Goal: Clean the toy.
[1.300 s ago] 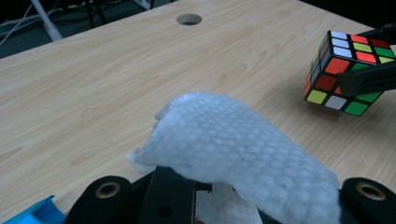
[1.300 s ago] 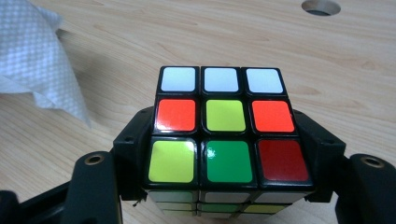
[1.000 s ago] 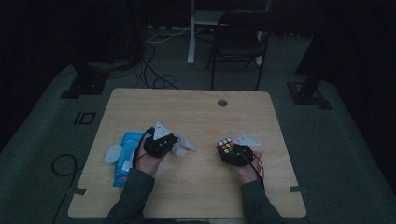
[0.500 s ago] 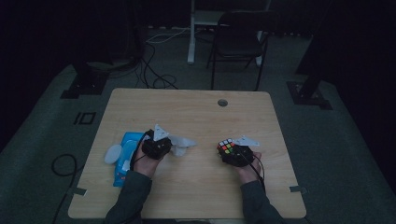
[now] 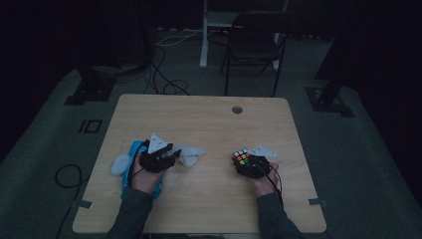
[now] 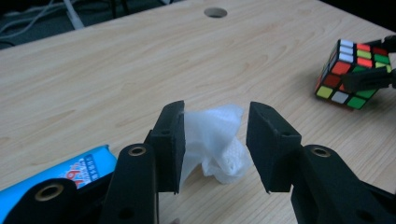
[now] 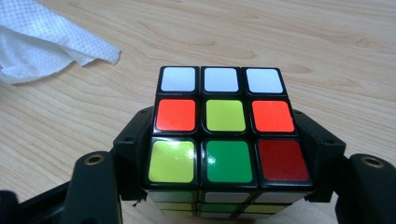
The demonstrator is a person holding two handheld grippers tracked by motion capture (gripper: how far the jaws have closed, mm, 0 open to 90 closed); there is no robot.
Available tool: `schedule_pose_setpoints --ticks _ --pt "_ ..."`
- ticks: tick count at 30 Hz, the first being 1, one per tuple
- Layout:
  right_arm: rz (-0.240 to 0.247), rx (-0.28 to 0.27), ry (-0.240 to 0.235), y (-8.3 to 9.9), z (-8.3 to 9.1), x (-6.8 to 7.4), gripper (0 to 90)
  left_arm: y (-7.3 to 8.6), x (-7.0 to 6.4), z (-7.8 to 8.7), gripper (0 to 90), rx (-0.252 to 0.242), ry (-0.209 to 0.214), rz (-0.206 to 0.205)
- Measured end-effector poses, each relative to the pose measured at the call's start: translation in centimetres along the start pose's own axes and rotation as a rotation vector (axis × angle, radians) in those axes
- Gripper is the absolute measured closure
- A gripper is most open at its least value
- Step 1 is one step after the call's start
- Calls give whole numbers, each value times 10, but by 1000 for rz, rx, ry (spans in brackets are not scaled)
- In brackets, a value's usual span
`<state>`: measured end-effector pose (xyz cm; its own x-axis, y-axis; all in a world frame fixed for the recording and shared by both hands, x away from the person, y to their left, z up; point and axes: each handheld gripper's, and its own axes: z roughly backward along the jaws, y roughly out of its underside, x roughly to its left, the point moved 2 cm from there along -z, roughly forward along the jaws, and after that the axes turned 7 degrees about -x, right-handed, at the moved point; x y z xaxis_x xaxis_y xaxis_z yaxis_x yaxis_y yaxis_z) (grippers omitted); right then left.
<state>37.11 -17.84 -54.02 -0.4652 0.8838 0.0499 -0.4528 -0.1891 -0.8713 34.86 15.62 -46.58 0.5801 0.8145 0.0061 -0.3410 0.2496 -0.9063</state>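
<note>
Left gripper view is showing the left tongs (image 6: pixel 215 149) spread wide, with the crumpled white tissue (image 6: pixel 215 142) lying on the wooden counter (image 6: pixel 116 70) directly between the two black jaws. The near jaw is touching the tissue's edge while the other is standing just apart from it, so a simple squeeze looks like what the coming move is calling for. The tissue's longer side is running across the gap, from jaw to jaw. A blue packet (image 6: pixel 70 172) is lying beside these tongs, at the lower left of that view.

Off to the right, the right tongs (image 7: pixel 224 154) are pinching the colour cube (image 7: pixel 223 126) by two opposite sides, its face of white, red, yellow and green squares turned up toward that camera. The tissue (image 5: pixel 191 153) is lying well apart from the cube (image 5: pixel 241 157), far nearer the left hand (image 5: pixel 144 179).
</note>
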Motion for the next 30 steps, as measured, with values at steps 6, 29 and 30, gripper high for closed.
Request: schedule_pose_setpoints --ticks 6,29,30 --pt "3 5 4 2 -1 -1 337 -5 0 9 580 -45 -7 -5" --pt "42 16 -8 3 -4 2 166 -5 -1 6 572 -53 4 2" --pt "42 16 -8 3 -4 2 166 -5 -1 6 572 -53 4 2"
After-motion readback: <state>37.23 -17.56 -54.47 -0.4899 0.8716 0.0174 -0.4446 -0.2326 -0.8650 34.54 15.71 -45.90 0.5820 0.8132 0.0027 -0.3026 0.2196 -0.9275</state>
